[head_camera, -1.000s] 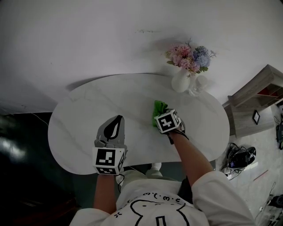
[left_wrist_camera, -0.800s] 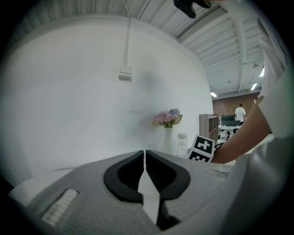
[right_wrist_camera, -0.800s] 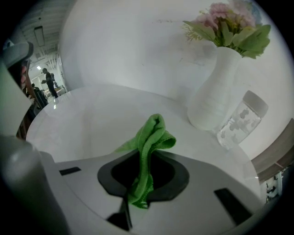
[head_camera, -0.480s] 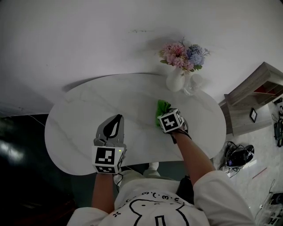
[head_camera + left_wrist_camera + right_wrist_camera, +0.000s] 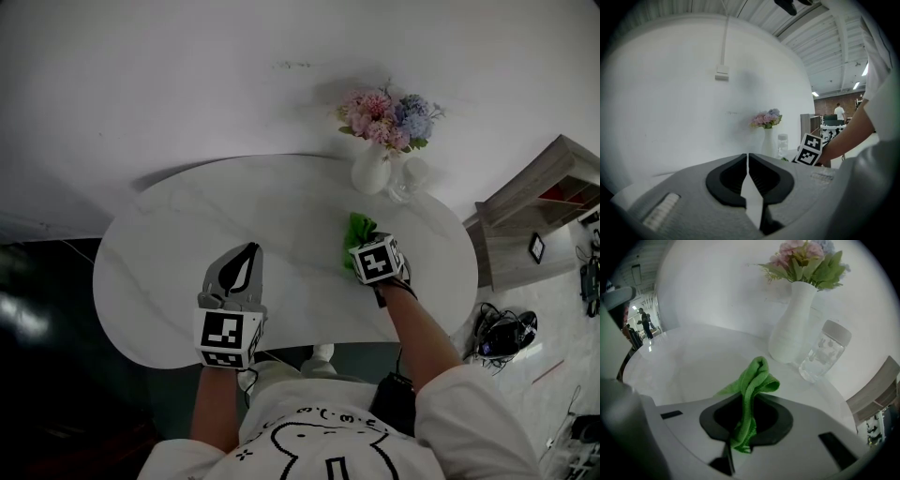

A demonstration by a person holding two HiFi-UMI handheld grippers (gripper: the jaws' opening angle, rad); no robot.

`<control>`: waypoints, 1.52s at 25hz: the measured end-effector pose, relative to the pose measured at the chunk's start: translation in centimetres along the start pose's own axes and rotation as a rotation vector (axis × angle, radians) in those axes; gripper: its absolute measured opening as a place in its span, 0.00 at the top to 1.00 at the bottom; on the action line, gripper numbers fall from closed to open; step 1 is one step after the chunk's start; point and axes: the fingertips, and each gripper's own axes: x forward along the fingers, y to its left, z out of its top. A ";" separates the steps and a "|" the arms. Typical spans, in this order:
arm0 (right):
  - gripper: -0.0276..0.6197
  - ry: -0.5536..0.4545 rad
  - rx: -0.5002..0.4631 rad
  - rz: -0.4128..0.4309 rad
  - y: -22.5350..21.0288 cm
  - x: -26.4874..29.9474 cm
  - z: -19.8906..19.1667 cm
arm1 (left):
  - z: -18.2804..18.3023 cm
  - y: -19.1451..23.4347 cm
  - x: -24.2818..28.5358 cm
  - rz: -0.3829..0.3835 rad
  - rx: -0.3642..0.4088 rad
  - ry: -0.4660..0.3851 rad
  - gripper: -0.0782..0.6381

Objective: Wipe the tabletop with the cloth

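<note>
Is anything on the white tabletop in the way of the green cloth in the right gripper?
Yes: a white vase of flowers and a clear lidded jar stand beyond the green cloth in the right gripper, near the far edge of the tabletop. The left gripper is over its left part.

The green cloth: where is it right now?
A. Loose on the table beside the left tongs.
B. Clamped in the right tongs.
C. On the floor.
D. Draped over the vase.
B: the right gripper view shows the green cloth pinched between the jaws of the right tongs, short of the white vase.
</note>
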 end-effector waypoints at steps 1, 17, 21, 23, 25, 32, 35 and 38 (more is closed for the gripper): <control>0.88 -0.004 0.002 -0.003 -0.3 -0.1 -0.2 | 0.0 0.0 0.0 0.002 0.001 0.001 0.86; 0.88 -0.009 0.099 -0.069 -6.3 -1.7 -3.6 | -0.2 -2.0 0.2 -0.004 0.027 0.034 0.86; 0.88 -0.007 0.131 -0.083 -7.9 -2.2 -4.6 | -0.1 -2.2 0.5 0.004 0.034 0.042 0.86; 0.88 0.000 0.136 -0.093 -8.5 -2.5 -5.1 | 0.1 -2.3 0.5 0.006 0.036 0.045 0.86; 0.88 0.011 0.127 -0.108 -9.1 -2.7 -5.7 | 0.0 -2.7 0.7 0.000 0.042 0.050 0.86; 0.88 0.062 0.104 -0.217 -11.2 -4.1 -7.7 | -0.3 -3.4 0.9 -0.010 0.040 0.076 0.86; 0.88 0.107 0.064 -0.302 -12.0 -5.1 -8.4 | -0.4 -2.8 0.8 -0.008 0.025 0.080 0.86; 0.88 0.094 0.029 -0.368 -12.5 -6.7 -7.8 | -0.4 -2.5 1.0 -0.022 0.019 0.077 0.86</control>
